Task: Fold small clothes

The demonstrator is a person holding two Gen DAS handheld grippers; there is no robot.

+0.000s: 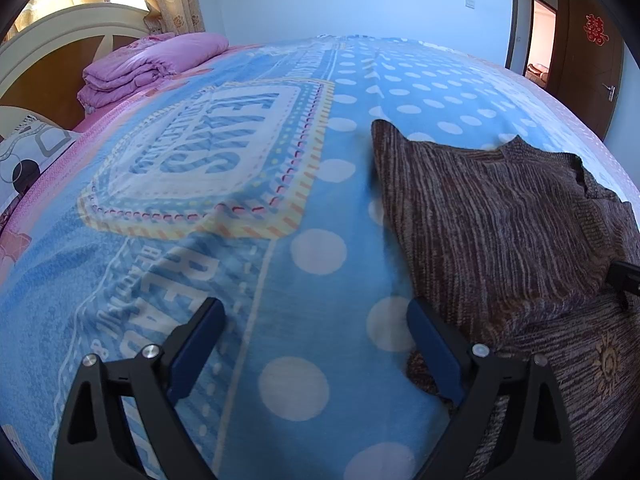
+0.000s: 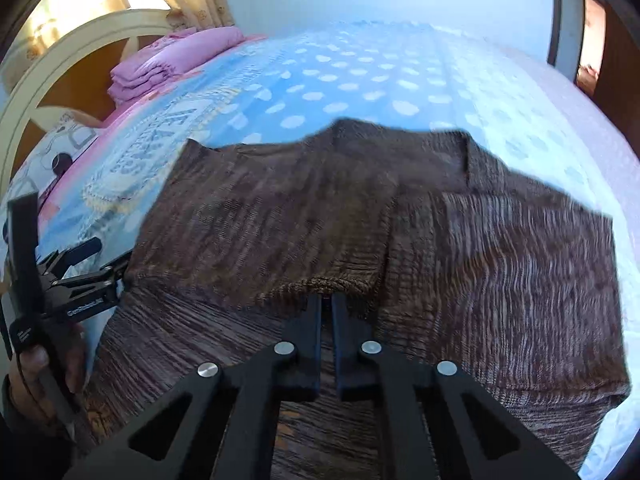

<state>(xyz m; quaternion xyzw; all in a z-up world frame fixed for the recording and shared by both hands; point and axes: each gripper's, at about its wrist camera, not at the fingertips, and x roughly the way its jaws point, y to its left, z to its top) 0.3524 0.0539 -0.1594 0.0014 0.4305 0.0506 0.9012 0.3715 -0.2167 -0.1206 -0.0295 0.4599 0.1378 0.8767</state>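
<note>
A: What is the right hand-held gripper (image 2: 327,300) doing?

B: Its two black fingers are pressing together on a ribbed hem of the brown knit garment (image 2: 400,232), pinching a fold of it. The folded layer is lying over the flatter part of the same garment nearer the camera.

A: And the garment itself, where is it sitting?

B: It is lying on the bed, on top of a soft blue blanket (image 1: 312,208) that is showing white polka dots and a large stitched-looking badge with block letters. The knit is streaky brown and cream, loosely ribbed, with a notched neckline at its far edge. In the left wrist view a small golden sun-shaped motif (image 1: 608,364) is showing on its near right part.

A: How is the left hand-held gripper (image 1: 316,344) looking?

B: Its fingers are standing spread wide, blue pads facing inward, nothing between them but blanket. The right-hand pad is sitting just beside the garment's left edge; whether it is touching, I cannot tell.

A: Anything further off?

B: A folded pink quilt (image 1: 140,68) is resting at the far left against a cream, curved headboard (image 1: 60,36), with a patterned pillow (image 1: 28,156) near it and a dark wooden door (image 1: 588,48) at the far right
</note>
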